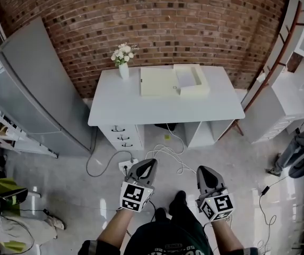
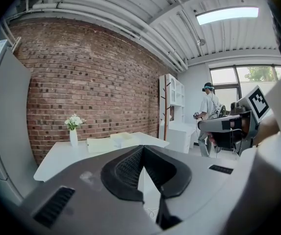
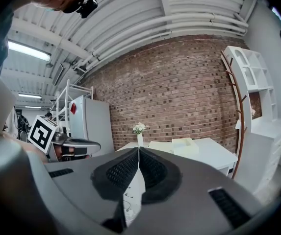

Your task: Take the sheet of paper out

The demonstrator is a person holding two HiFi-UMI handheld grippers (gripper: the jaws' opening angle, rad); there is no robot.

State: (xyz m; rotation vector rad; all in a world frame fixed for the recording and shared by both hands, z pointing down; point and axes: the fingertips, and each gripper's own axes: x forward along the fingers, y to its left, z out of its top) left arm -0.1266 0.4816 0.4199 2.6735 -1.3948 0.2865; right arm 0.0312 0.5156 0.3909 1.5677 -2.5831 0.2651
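Observation:
A white desk [image 1: 114, 108] stands against the brick wall, well ahead of me. On it lie a shallow cream box [image 1: 192, 82], open, and its flat cream lid [image 1: 158, 82] to the left. The box's inside looks pale; I cannot make out a separate sheet of paper. My left gripper [image 1: 150, 163] and right gripper [image 1: 202, 170] hover side by side over the floor, far short of the desk, both shut and holding nothing. The left gripper [image 2: 142, 149] faces the box [image 2: 123, 137] in its own view. The right gripper [image 3: 139, 150] likewise points toward the box [image 3: 185, 145].
A vase of white flowers [image 1: 123, 61] stands at the desk's back left. Drawers [image 1: 122, 135] sit under the desk. A grey fridge [image 1: 32, 89] is on the left, white shelving [image 1: 295, 57] on the right. Cables and a power strip [image 1: 126, 166] lie on the floor. Another person [image 2: 210, 106] stands far right.

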